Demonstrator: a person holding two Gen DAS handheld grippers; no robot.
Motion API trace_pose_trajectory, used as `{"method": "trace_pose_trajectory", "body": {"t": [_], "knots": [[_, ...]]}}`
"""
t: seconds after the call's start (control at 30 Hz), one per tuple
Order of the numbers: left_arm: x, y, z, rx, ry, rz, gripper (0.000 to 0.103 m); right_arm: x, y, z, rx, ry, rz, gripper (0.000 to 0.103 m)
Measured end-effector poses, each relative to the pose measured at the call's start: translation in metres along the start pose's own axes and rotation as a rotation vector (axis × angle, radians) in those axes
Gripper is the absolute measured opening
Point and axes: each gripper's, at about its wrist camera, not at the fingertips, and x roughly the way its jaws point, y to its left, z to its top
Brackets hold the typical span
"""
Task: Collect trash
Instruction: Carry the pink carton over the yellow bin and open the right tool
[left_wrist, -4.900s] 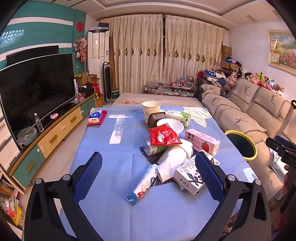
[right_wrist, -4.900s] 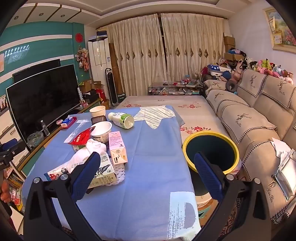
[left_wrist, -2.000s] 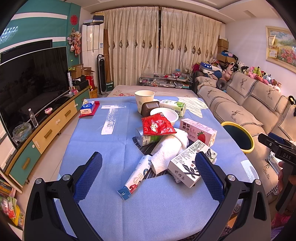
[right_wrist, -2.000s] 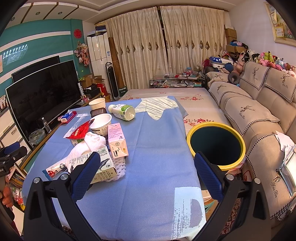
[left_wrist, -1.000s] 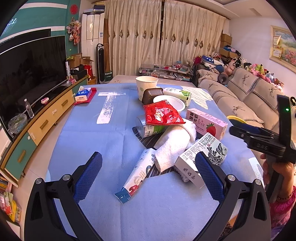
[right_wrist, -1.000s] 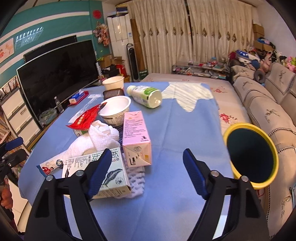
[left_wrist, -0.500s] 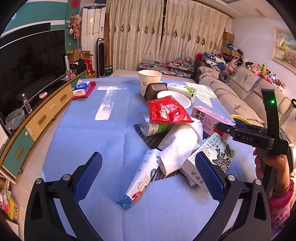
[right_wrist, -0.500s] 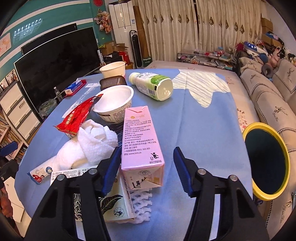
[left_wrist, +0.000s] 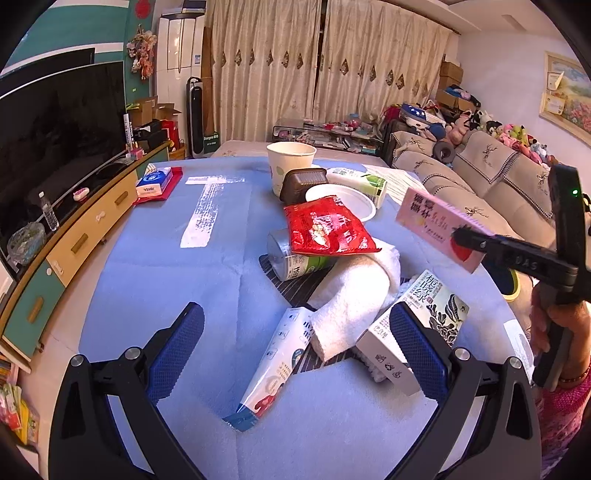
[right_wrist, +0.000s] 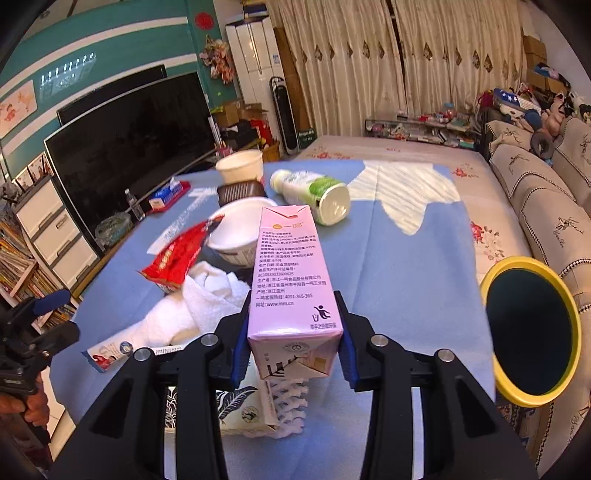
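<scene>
Blue-covered tabletop (left_wrist: 229, 266) holds most trash; right tongs (right_wrist: 291, 332) clamp the pink milk carton (right_wrist: 290, 266), yellow-rimmed bin (right_wrist: 532, 332) at right; left tongs (left_wrist: 295, 347) gape wide, empty.

My left wrist camera looks forward along the desk (left_wrist: 166, 266) from its near end, towards the curtains. My right one sits closer, facing likewise; both share the litter pile.

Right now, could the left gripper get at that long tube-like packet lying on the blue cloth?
Probably yes. The left gripper is open, and the packet lies right between its fingers. Only the packet's far end tucks under the white towel; the near end is free.
</scene>
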Motion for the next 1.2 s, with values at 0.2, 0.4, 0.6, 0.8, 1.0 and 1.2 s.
{"method": "trace_pose_trajectory", "body": {"t": [0.2, 0.4, 0.6, 0.8, 1.0, 1.2], "knots": [[0.007, -0.017, 0.004, 0.038, -0.003, -0.031, 0.099, -0.025, -0.076, 0.006, 0.126, -0.068, -0.201, 0.038], [0.019, -0.041, 0.010, 0.089, 0.004, -0.073, 0.099, -0.005, -0.179, -0.008, 0.271, 0.029, -0.445, 0.038], [0.032, -0.071, 0.017, 0.138, 0.036, -0.131, 0.099, 0.037, -0.252, -0.025, 0.349, 0.184, -0.536, 0.038], [0.044, -0.098, 0.021, 0.182, 0.067, -0.182, 0.099, 0.070, -0.291, -0.046, 0.396, 0.287, -0.545, 0.039], [0.055, -0.112, 0.018, 0.230, 0.105, -0.206, 0.099, 0.068, -0.285, -0.047, 0.401, 0.263, -0.520, 0.051], [0.069, -0.118, 0.015, 0.309, 0.145, -0.274, 0.099, 0.054, -0.261, -0.045, 0.374, 0.231, -0.467, 0.054]]}}
